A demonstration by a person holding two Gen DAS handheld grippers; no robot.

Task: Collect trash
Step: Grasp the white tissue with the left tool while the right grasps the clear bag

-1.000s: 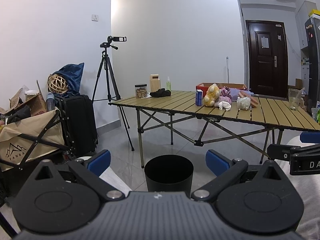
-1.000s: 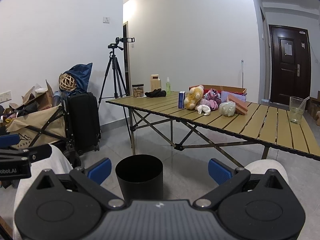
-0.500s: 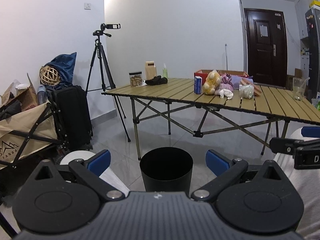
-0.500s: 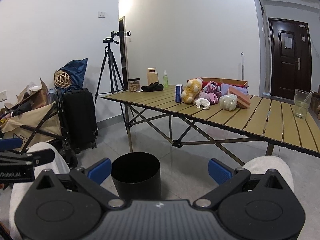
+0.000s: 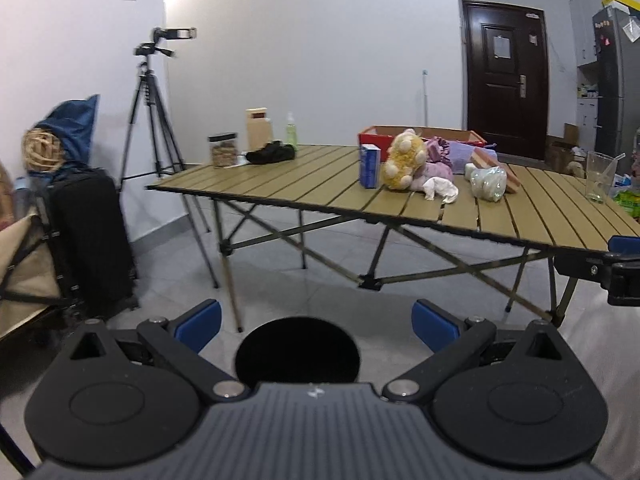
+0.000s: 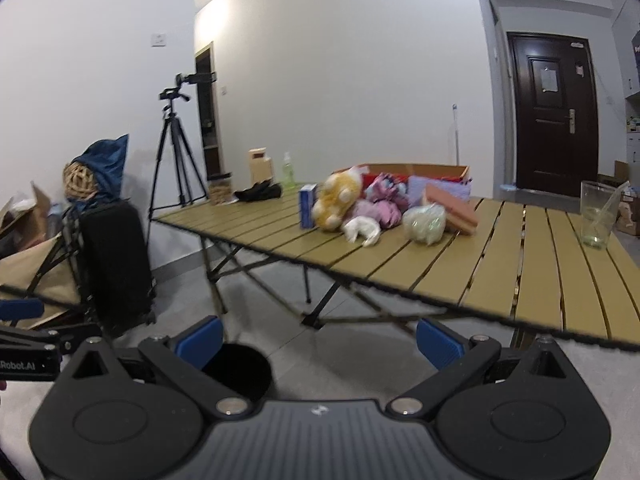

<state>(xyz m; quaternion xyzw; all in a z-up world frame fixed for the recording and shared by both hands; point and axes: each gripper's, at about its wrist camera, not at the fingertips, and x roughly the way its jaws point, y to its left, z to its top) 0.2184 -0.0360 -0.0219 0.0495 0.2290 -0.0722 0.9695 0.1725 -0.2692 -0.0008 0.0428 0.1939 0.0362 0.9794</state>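
A black round bin stands on the floor right below my open, empty left gripper; it also shows in the right wrist view. My right gripper is open and empty near the front edge of the slatted table. On the table lie a crumpled white tissue and a crumpled clear plastic wad, beside a yellow plush toy and a small blue carton.
The table also holds pink cloth, a brick-coloured block, a red box, a glass cup, a jar and a black cloth. A tripod, a black suitcase and a cart stand at left.
Both grippers have moved forward and closer to the table. The bin has slid lower in both views, partly under the gripper bodies. Both grippers stay open.
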